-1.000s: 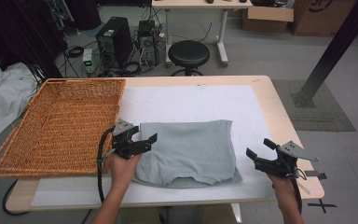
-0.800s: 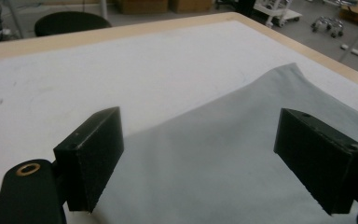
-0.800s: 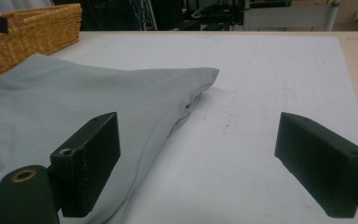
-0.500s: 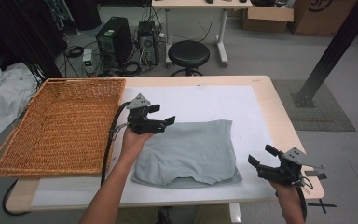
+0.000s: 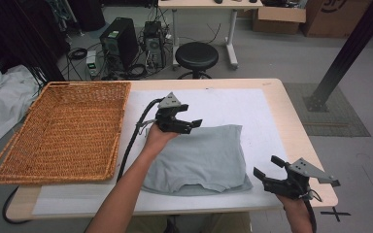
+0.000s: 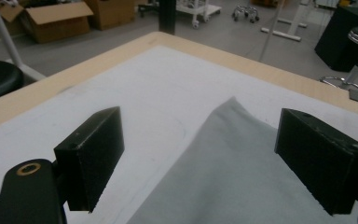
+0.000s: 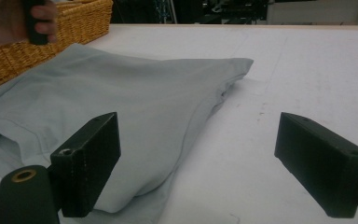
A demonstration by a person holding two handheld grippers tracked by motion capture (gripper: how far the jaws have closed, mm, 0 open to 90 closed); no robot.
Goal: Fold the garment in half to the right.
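Observation:
A folded grey shirt (image 5: 204, 155) lies flat on the white mat (image 5: 238, 107) in the middle of the table. My left gripper (image 5: 190, 126) hovers open over the shirt's far left corner, nothing between its jaws. In the left gripper view the open jaws of the left gripper (image 6: 200, 158) frame the shirt's corner (image 6: 242, 177) and bare mat. My right gripper (image 5: 266, 167) is open near the table's front right edge, just right of the shirt's near corner. In the right gripper view the right gripper (image 7: 200, 163) points at the shirt's folded edge (image 7: 121, 107) without touching it.
A large wicker basket (image 5: 63, 131) stands on the left of the table, beside the mat; its wall (image 7: 74, 14) appears behind the shirt. Beyond the table's far edge stand a black stool (image 5: 196, 56) and computer towers (image 5: 119, 46).
My left gripper has moved from the shirt's near left edge away to its far left corner, staying open. The right gripper has shifted slightly toward the front right edge.

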